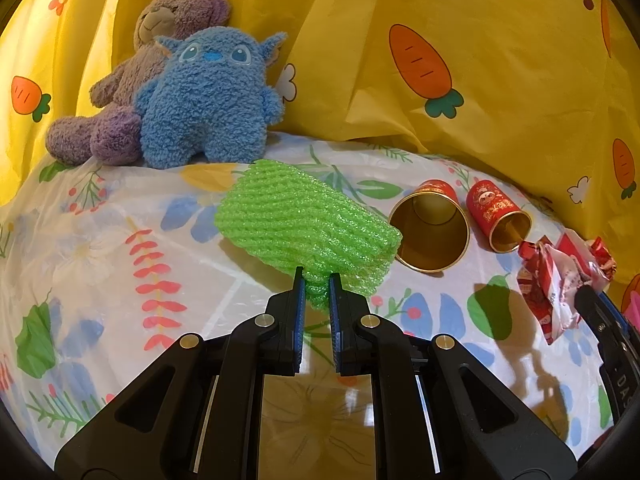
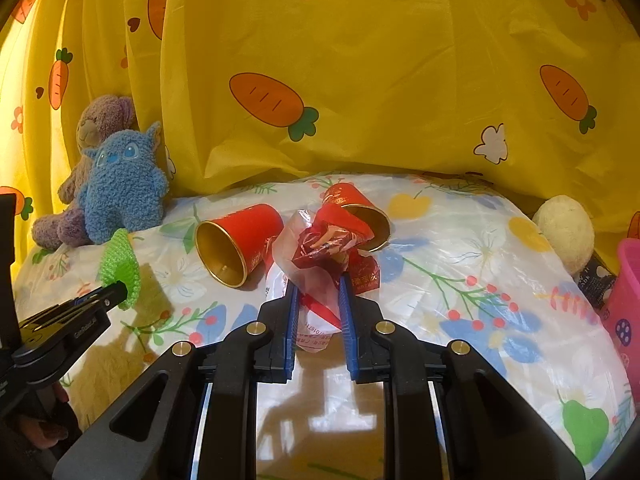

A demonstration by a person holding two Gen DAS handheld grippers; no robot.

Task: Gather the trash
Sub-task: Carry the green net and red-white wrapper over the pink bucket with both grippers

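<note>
Gripping: left gripper (image 1: 317,280) has its jaws pinched together on the near corner of a green foam fruit net (image 1: 306,224), centre of the left wrist view; the net looks lifted off the cloth, with its shadow beneath it.
Clamping: right gripper (image 2: 319,286) has its jaws pressed onto a crumpled red-and-clear plastic wrapper (image 2: 320,256), centre of the right wrist view.
Surface: white floral tablecloth (image 1: 100,248) fills the lower half of both views.
Cups: two red paper cups with gold insides lie on their sides; the larger red cup (image 1: 430,232) is just right of the net, mouth toward the camera, and the smaller red cup (image 1: 498,216) is just right of it.
Cups, right wrist view: the larger cup lies left of the wrapper; the smaller one sits behind the wrapper and is partly hidden by it.
Backdrop: yellow carrot-print curtain (image 2: 360,80) hangs behind the table across the upper frame.
Toys: blue plush monster (image 1: 208,100) stands upper left against a brown teddy bear (image 1: 160,40).
Right edge, right wrist view: cream plush ball (image 2: 566,236) rests at the curtain, with a pink basket (image 2: 626,292) below it at the frame edge.
Cross view: net and left gripper show at the left edge of the right wrist view.
</note>
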